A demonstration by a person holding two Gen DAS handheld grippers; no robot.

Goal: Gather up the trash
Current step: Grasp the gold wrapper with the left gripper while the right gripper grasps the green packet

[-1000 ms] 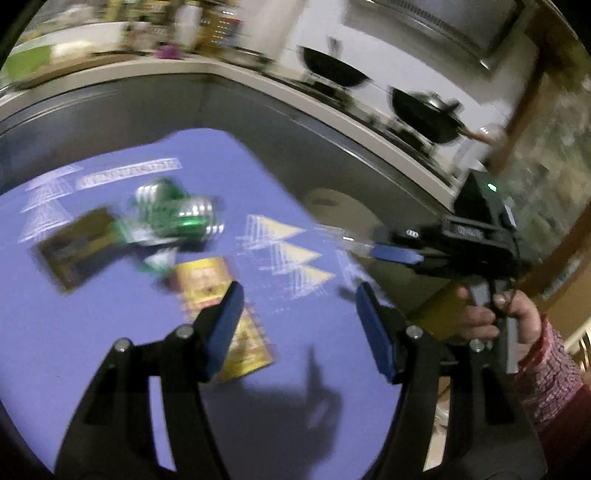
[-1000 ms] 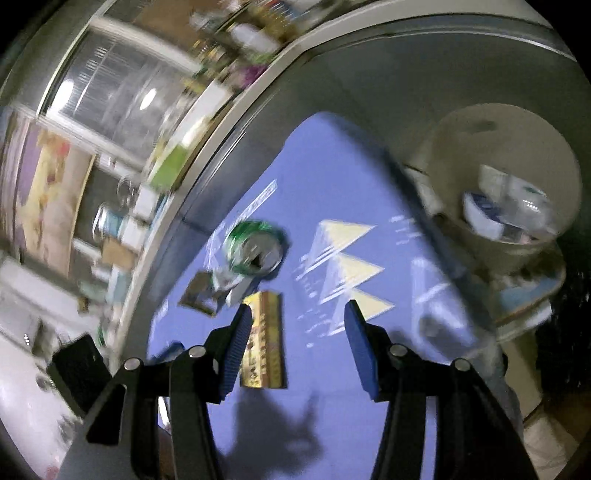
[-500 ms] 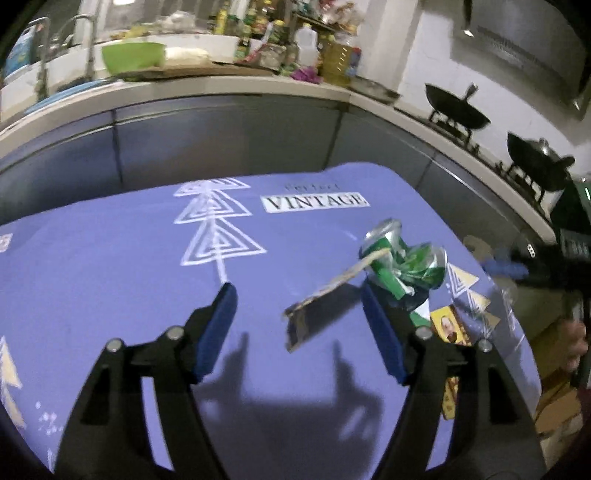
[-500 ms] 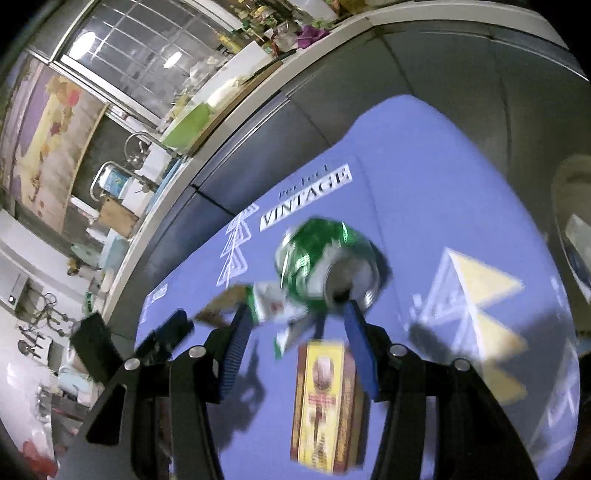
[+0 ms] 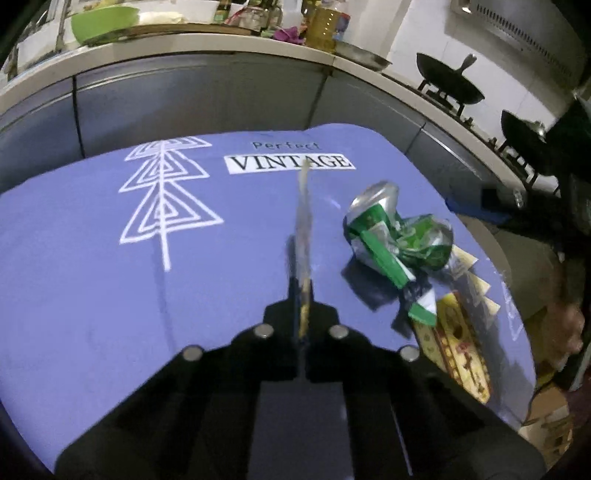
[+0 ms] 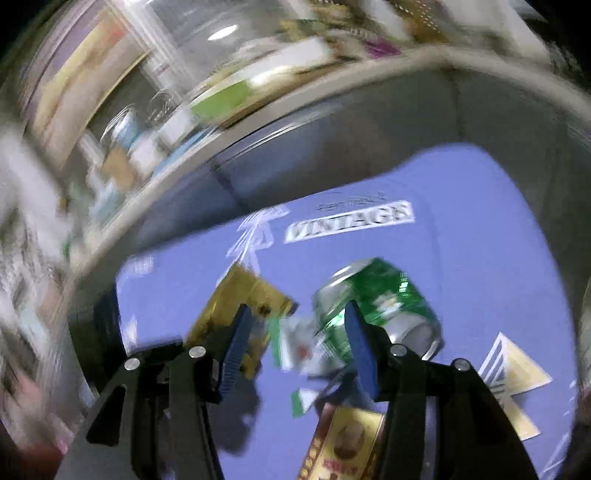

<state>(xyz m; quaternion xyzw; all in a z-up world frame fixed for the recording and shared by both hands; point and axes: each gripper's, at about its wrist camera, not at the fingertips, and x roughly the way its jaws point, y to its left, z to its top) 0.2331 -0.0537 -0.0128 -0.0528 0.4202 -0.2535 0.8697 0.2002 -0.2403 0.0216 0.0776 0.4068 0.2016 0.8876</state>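
My left gripper [image 5: 303,295] is shut on a flat brown cardboard piece [image 5: 304,221], which stands edge-on above the purple tablecloth [image 5: 92,302]. The same piece shows as a gold-brown sheet in the right wrist view [image 6: 240,299]. A crushed green can [image 5: 399,236] lies to its right, with green-and-white wrapper scraps [image 5: 421,310] and a yellow-red box [image 5: 461,354] beside it. My right gripper [image 6: 295,339] is open, its fingers straddling the wrapper scraps [image 6: 299,350] just before the can [image 6: 380,306]. The yellow box [image 6: 347,443] lies under it.
A grey counter [image 5: 221,44] curves around the table, with a green bowl [image 5: 103,20], bottles and two woks [image 5: 450,85]. The person's hand [image 5: 565,332] and right gripper body show at the right table edge. The right wrist view is motion-blurred.
My left gripper has shut on the cardboard piece and lifted it edge-on. My right gripper has swung lower and closer to the can and wrappers, staying open.
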